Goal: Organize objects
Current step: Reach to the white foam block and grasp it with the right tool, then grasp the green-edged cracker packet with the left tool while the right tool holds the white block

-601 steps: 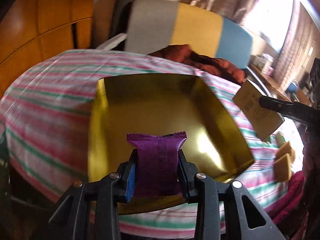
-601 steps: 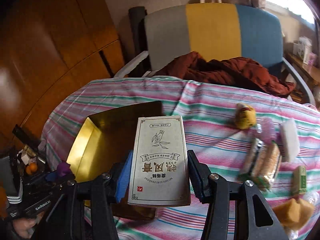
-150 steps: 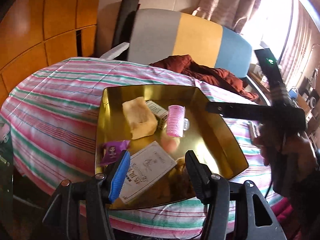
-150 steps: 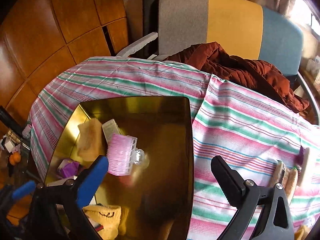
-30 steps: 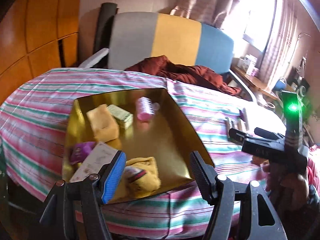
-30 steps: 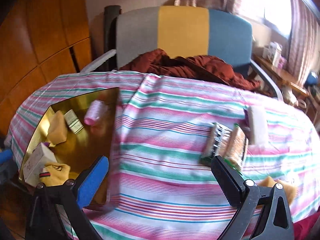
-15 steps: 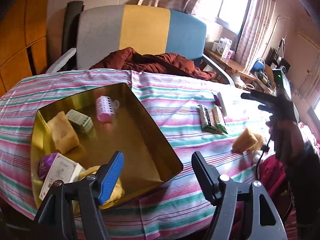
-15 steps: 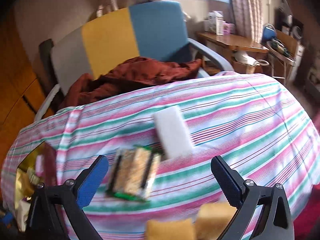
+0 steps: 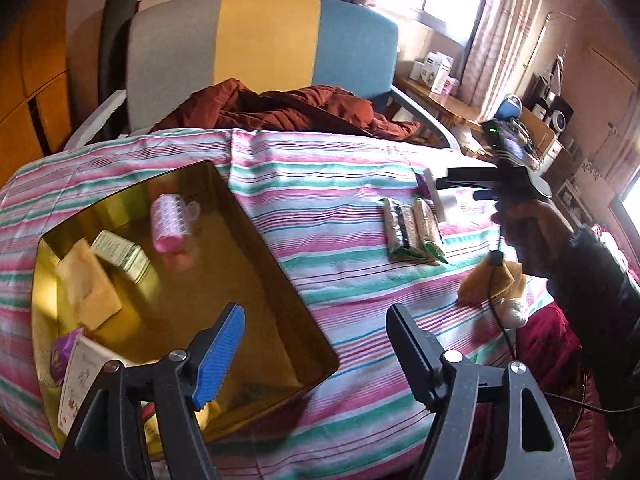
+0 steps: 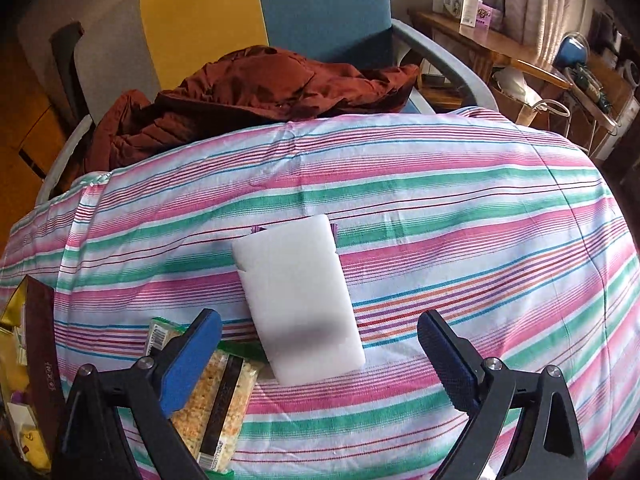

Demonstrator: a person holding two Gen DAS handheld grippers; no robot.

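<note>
A gold tray (image 9: 256, 248) on the striped tablecloth holds a pink hair roller (image 9: 170, 222), a small green-white box (image 9: 120, 254), a yellow sponge (image 9: 86, 284), a purple packet (image 9: 64, 350) and a white carton (image 9: 82, 380). My left gripper (image 9: 316, 344) hangs over the tray's near right corner; its jaws are opening, with nothing between them. A white block (image 10: 300, 300) lies on a purple packet (image 10: 334, 234), next to twin snack packs (image 10: 216, 392). My right gripper (image 10: 318, 322) stands open above the block's near end, its pads apart from it.
A chair (image 9: 264, 40) with a grey, yellow and blue back holds a rust jacket (image 10: 248, 92) behind the table. A yellow cloth lump (image 9: 488, 280) lies near the table's right edge. A hand (image 9: 524, 224) carries the right gripper. A wooden side table (image 10: 492, 44) stands far right.
The left view has swung right, away from the tray's middle, and its jaws have widened. My right gripper has travelled right from beside the tray to above the white block.
</note>
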